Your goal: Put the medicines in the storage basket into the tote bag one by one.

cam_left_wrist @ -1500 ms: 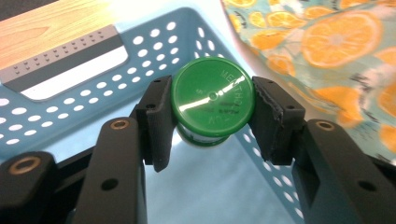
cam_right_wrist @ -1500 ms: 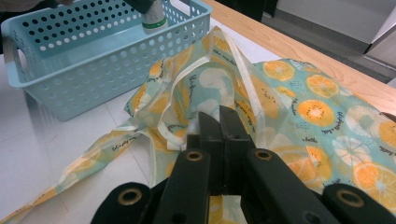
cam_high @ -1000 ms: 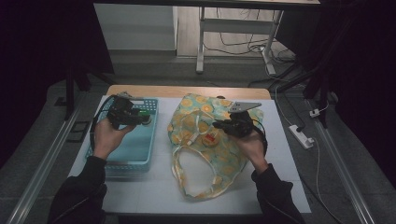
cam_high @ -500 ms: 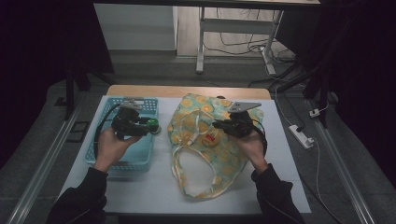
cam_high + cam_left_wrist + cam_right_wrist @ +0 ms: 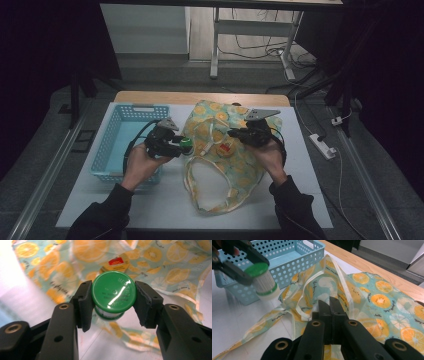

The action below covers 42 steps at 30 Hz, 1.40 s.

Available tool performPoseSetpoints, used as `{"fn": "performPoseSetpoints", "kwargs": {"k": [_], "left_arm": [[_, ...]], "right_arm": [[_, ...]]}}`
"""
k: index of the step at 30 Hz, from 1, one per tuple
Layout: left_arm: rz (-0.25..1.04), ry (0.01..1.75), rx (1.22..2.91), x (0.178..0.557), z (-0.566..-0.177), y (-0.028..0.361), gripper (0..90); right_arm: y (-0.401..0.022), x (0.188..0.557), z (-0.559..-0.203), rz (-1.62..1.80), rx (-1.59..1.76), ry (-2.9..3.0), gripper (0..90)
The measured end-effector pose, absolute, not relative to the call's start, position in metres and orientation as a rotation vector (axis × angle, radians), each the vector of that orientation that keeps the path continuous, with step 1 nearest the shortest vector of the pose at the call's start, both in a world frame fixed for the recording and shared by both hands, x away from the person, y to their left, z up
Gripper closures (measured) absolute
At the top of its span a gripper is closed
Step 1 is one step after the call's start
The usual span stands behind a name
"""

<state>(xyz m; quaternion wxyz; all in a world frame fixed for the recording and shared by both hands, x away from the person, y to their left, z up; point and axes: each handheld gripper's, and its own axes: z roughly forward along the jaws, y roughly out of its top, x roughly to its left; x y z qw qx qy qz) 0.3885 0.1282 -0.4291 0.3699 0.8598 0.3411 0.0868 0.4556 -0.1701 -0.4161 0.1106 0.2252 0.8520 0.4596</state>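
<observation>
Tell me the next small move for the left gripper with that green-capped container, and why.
Probably carry it on toward the bag's mouth. The left gripper is clamped on the green-capped container, which hangs just short of the citrus-print bag, beside the blue basket. The right gripper pinches the bag's edge, lifting it, and another capped item lies at the opening.

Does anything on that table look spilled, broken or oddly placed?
Nothing is spilled or broken. The citrus-print fabric bag lies rumpled, its mouth lifted by the right tongs, which pinch its edge. The left tongs hold a green-lidded jar in the air beside the blue basket.
</observation>
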Motion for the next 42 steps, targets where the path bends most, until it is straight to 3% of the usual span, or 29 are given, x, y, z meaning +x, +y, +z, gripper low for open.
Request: {"fn": "performPoseSetpoints", "kwargs": {"k": [18,42], "left_arm": [[0.23,0.777,2.274,0.412,-0.439,0.064,52.1],[0.237,0.778,2.277,0.453,-0.456,0.022,52.0]], "right_arm": [[-0.171,0.456,-0.416,1.351,0.66,2.502,90.0],[-0.172,0.457,-0.416,1.348,0.671,2.494,90.0]]}}
